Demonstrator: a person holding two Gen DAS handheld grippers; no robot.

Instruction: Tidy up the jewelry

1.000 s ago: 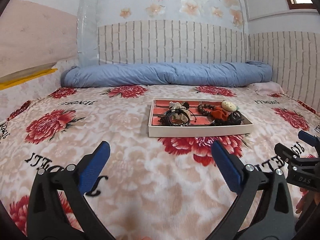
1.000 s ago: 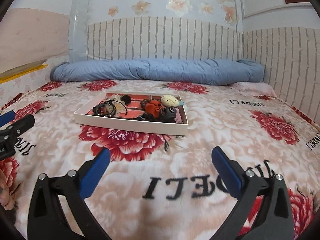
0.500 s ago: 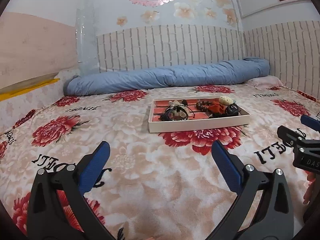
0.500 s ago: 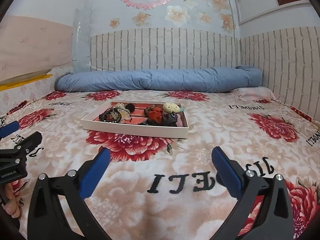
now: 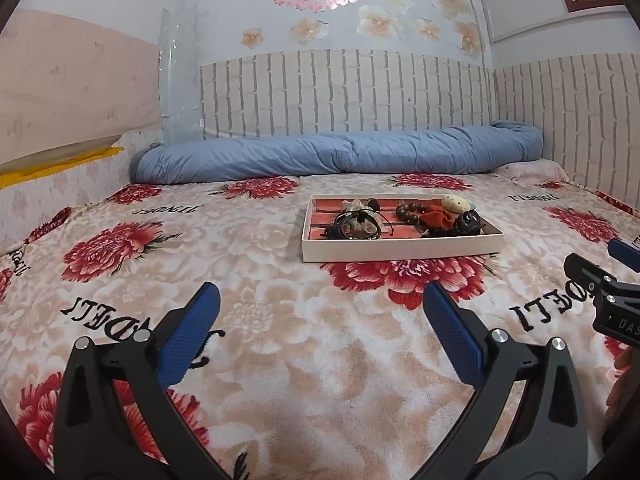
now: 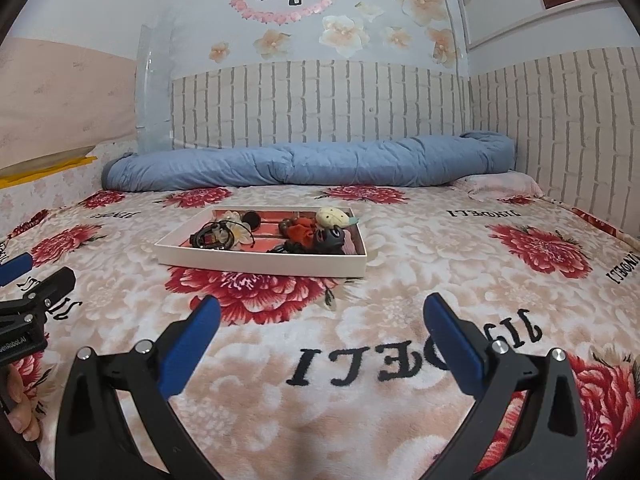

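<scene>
Both claws, left (image 5: pixel 320 312) and right (image 6: pixel 320 314), were spread and empty; the tray (image 6: pixel 260 265) lay at twelve o'clock, so approach low and pick one piece from the tangle.

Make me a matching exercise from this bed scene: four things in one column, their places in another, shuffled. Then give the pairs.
Things:
1. rolled blue quilt
2. shallow white cardboard tray with a red lining
3. cream oval stone
4. tangle of black cords

Places:
A. tray's left half
B. along the brick-pattern wall
C. middle of the flowered blanket
D. tray's far right part

Pairs: 1-B, 2-C, 3-D, 4-A
</scene>
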